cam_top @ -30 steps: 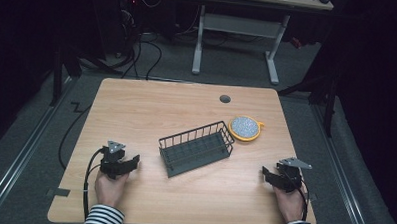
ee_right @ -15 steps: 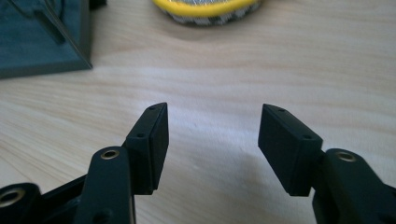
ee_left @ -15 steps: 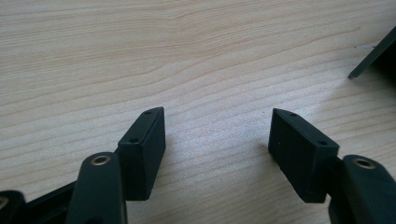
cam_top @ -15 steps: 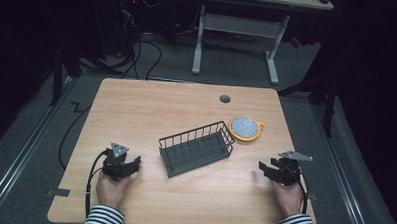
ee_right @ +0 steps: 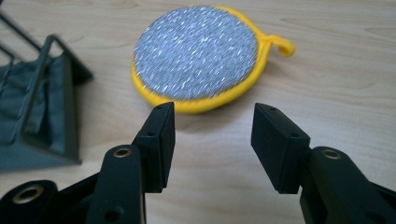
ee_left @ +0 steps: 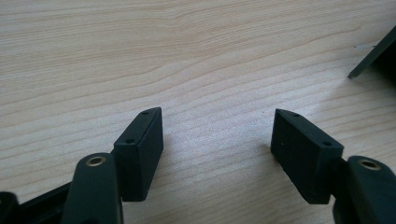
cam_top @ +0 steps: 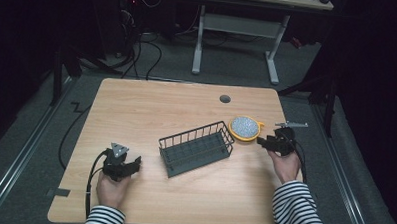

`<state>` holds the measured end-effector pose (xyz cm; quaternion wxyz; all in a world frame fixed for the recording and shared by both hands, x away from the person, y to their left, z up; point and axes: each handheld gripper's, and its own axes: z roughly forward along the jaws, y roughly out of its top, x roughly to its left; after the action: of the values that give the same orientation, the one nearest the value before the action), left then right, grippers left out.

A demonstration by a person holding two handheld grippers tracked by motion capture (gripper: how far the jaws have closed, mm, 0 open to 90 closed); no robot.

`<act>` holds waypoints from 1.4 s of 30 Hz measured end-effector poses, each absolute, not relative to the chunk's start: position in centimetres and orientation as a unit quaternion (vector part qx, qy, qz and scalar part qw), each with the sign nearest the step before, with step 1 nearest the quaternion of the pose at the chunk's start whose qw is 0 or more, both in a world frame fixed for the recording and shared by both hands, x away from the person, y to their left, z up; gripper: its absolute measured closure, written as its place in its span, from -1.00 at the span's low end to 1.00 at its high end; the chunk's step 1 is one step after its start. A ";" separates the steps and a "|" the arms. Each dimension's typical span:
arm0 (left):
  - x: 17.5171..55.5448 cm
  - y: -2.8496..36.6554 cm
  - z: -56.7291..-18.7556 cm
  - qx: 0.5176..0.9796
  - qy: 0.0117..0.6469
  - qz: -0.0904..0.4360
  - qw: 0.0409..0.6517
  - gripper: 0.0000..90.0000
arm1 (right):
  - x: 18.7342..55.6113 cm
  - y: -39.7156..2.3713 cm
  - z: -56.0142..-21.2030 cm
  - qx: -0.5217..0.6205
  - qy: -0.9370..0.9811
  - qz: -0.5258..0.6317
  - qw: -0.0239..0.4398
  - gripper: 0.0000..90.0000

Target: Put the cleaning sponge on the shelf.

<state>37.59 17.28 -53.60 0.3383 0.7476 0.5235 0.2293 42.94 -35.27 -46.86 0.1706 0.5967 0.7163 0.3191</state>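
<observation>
Wooden table [cam_top: 151,110] | yellow scrubber [ee_right: 198,58] just beyond right gripper [ee_right: 212,123] | fingers apart, closing, empty

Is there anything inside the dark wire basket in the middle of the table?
Nothing shows inside the dark wire basket: through its bars, a bare dark floor. The round yellow-rimmed silver scouring pad lies outside, beside its right end.

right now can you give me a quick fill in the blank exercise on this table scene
1. The round scrubbing pad has a rim coloured ____.
2. The right gripper points at the pad with its jaws ____.
3. The dark wire basket lies between the pad and the ____ gripper.

Missing words: yellow; open; left
</observation>
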 end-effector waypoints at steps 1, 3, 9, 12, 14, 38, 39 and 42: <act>37.6 17.3 -53.6 0.748 0.523 0.229 0.338 -0.22 | 43.5 -35.3 -46.8 0.600 0.715 0.317 0.170 0.11; 37.6 17.3 -53.6 0.748 0.523 0.229 0.338 -0.22 | 43.8 -35.4 -46.7 0.603 0.713 0.317 0.168 0.11; 37.6 17.3 -53.6 0.748 0.523 0.229 0.338 -0.23 | 47.0 -34.9 -46.4 0.619 0.709 0.299 0.159 0.05; 37.6 17.2 -53.6 0.748 0.523 0.229 0.338 -0.24 | 48.2 -34.5 -46.7 0.627 0.707 0.289 0.152 0.03; 37.6 17.2 -53.6 0.748 0.523 0.229 0.338 -0.24 | 49.0 -34.4 -47.2 0.636 0.706 0.280 0.139 0.00; 37.6 17.2 -53.6 0.748 0.523 0.229 0.338 -0.26 | 51.1 -34.3 -49.4 0.653 0.705 0.265 0.082 0.78; 37.6 17.2 -53.6 0.748 0.523 0.229 0.338 -0.26 | 51.1 -34.2 -49.4 0.649 0.708 0.265 0.086 0.80; 37.6 17.2 -53.6 0.748 0.523 0.229 0.338 -0.26 | 51.0 -34.1 -49.4 0.647 0.708 0.268 0.090 0.83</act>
<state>37.58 17.19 -53.62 0.3380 0.7484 0.5229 0.2288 51.01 -34.14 -49.36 0.0900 0.6475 0.7076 0.2683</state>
